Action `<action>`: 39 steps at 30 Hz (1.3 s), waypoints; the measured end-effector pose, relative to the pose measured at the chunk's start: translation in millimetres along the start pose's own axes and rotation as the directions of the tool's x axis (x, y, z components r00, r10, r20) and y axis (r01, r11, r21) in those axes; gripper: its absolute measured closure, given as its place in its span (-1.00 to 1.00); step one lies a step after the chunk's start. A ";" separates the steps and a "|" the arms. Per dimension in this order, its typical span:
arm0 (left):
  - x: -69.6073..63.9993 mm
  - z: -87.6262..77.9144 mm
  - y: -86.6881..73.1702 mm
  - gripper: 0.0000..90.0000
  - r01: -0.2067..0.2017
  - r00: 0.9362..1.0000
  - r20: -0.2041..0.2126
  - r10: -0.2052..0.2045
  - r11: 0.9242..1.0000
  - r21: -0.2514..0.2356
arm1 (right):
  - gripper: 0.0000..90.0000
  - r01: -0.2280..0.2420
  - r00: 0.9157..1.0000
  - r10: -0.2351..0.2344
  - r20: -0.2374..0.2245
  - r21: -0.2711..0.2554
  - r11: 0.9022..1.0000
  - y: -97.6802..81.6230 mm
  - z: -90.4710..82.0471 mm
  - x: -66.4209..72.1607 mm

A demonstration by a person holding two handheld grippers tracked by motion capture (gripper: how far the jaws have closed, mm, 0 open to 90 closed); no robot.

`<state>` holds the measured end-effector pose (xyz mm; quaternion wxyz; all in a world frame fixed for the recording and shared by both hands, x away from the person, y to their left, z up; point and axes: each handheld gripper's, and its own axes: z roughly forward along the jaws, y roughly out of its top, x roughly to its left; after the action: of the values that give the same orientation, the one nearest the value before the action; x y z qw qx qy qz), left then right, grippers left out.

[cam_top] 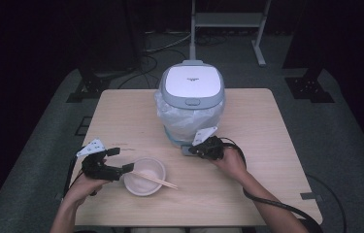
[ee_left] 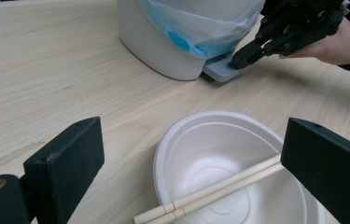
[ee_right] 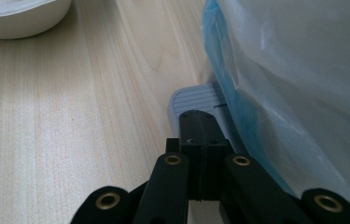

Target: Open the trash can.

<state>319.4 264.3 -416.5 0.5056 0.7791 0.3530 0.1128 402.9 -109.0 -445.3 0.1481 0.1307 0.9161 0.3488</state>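
High view shows a white bin (cam_top: pixel 191 104) with a plastic bag in it, standing on the worktop (cam_top: pixel 267 145). The right gripper (cam_top: pixel 192 151) is at the foot of the bin, with its jaws squeezed together and holding nothing. Its tip presses on the grey pedal (ee_right: pixel 196 99) that sticks out from the bottom of the bin. The lid (cam_top: pixel 191 82) on top of the bin looks closed for now.

So the step in hand looks like pushing the pedal to pop the lid up. The next move calls for a firm push straight down, so the tip does not slip off the pedal.

The left gripper (cam_top: pixel 120 159) waits with its jaws wide apart, in front of the bin, beside a white bowl (cam_top: pixel 144 175). Two chopsticks (cam_top: pixel 155 180) lie across the bowl.
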 end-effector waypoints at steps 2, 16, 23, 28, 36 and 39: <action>-0.4 0.4 0.0 -0.88 -0.004 1.000 0.001 0.004 1.000 0.004 | 1.00 -0.021 1.000 0.021 0.000 0.001 1.000 -0.7 -0.2 0.9; -1.6 1.5 -0.7 -0.88 -0.004 1.000 0.007 0.004 1.000 0.007 | 1.00 -0.007 1.000 0.007 0.006 0.001 1.000 -2.2 1.9 1.7; -2.0 2.3 -0.9 -0.88 -0.007 1.000 0.009 0.007 1.000 0.010 | 1.00 -0.002 1.000 0.001 0.019 0.009 1.000 -2.1 2.7 4.5; -2.6 1.7 -0.7 -0.88 -0.005 1.000 0.011 0.005 1.000 0.008 | 1.00 0.000 1.000 0.000 0.013 0.016 1.000 -3.1 4.3 4.0; -1.4 -0.3 -1.3 -0.88 -0.003 1.000 0.007 0.003 1.000 0.006 | 1.00 -0.020 1.000 0.019 0.009 0.074 0.997 -3.1 9.0 6.0; -1.0 -0.5 -1.5 -0.88 -0.005 1.000 0.007 0.005 1.000 0.009 | 1.00 0.012 1.000 -0.013 0.004 0.068 0.998 -2.8 11.8 3.8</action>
<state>317.8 264.4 -417.5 0.5032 0.7826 0.3497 0.1097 403.3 -102.7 -456.2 0.1477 0.1307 0.9280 0.3161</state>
